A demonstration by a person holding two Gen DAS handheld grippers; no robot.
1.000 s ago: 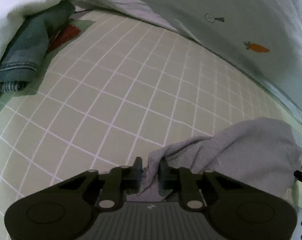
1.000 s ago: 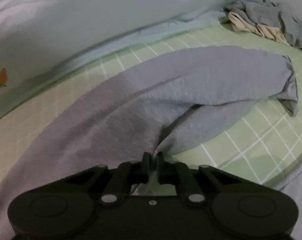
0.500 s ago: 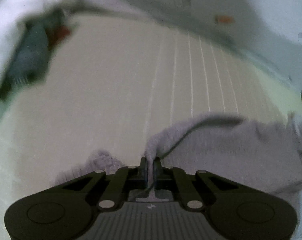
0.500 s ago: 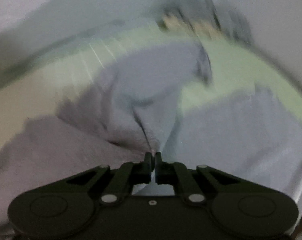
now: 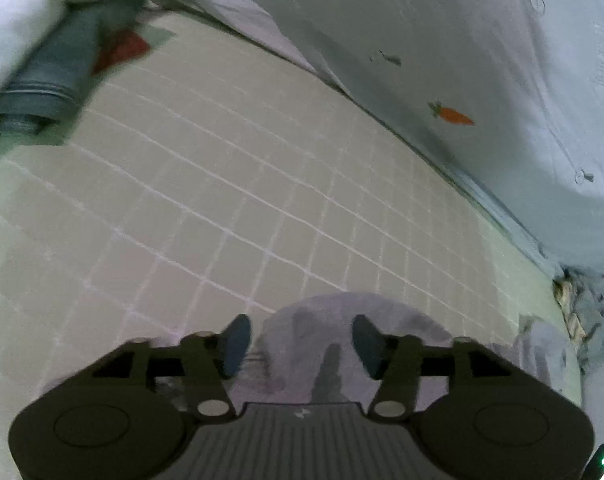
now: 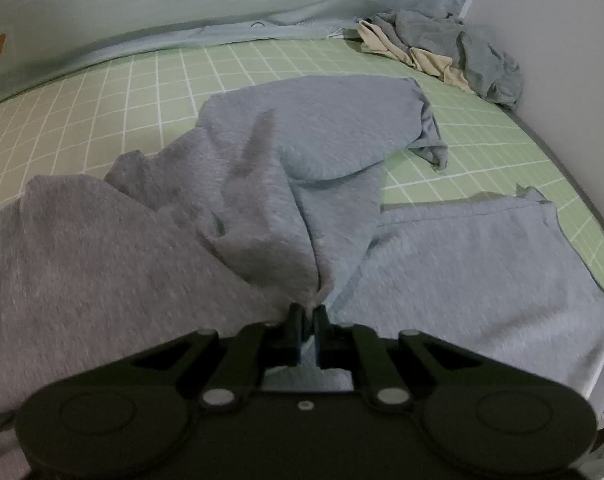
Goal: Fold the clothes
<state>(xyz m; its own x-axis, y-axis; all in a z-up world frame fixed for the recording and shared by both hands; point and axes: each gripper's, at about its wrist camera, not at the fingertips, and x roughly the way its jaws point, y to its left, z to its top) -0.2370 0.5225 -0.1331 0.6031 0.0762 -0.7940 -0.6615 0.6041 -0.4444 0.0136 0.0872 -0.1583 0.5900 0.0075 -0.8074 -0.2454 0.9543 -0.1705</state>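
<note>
1. Left claw (image 5: 298, 338) is released, fingers wide apart w/ nothing between them; it hovers over a rounded hump of the grey garment (image 5: 341, 344) at the bottom of the left wrist view
2. Right claw (image 6: 309, 330) is clenched on a pinch of the grey garment (image 6: 262, 184); fabric bunches up into a ridge right at the fingertips
3. Grey garment lies spread on the bed, over the green checked sheet (image 6: 150, 76). One part is folded over near the middle, w/ a hem edge (image 6: 433, 140) drooping to the right; another flat panel (image 6: 481, 264) reaches toward the bed's right edge
4. Pile of grey & cream clothes (image 6: 441, 48) sits in the far right corner of the bed, against the wall (image 6: 561, 40), well apart from the garment
5. Pale blue duvet w/ carrot print (image 6: 222, 0) is bunched along the far side of the sheet; one carrot (image 5: 453, 114) shows clearly in the left wrist view
6. Left wrist view, top left: folded denim item (image 5: 50, 80) beside something red (image 5: 120, 50), partly under a white cover (image 5: 42, 4); that corner is blurred, so can't tell more
</note>
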